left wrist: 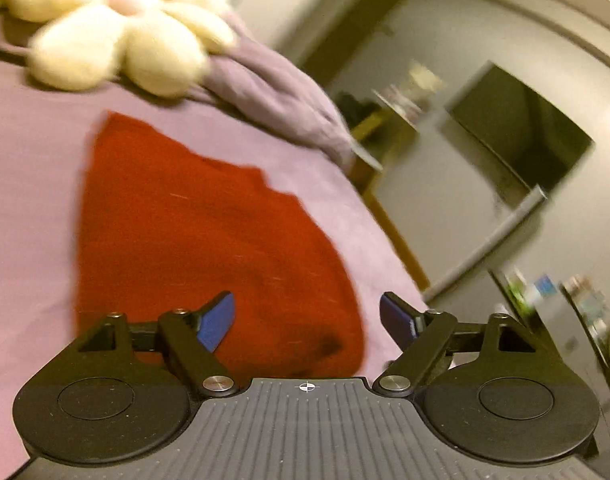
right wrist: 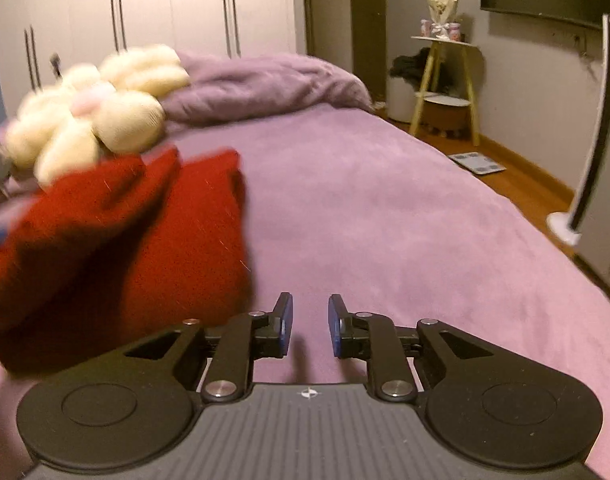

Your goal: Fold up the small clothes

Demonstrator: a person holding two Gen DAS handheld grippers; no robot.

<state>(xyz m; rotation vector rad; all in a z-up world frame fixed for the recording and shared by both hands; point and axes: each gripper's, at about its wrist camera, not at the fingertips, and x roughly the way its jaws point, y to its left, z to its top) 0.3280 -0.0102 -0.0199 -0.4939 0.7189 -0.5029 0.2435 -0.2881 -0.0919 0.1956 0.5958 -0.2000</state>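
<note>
A small red knitted garment lies flat on the purple bedsheet. My left gripper is wide open and empty, hovering over the garment's near edge. In the right wrist view the same red garment lies to the left, with one part raised and blurred. My right gripper is open with a narrow gap and empty, over bare purple sheet to the right of the garment.
A cream flower-shaped plush lies beyond the garment, also in the right wrist view. A bunched purple duvet lies at the far end of the bed. A wooden side table, a floor scale and a dark screen stand beside the bed.
</note>
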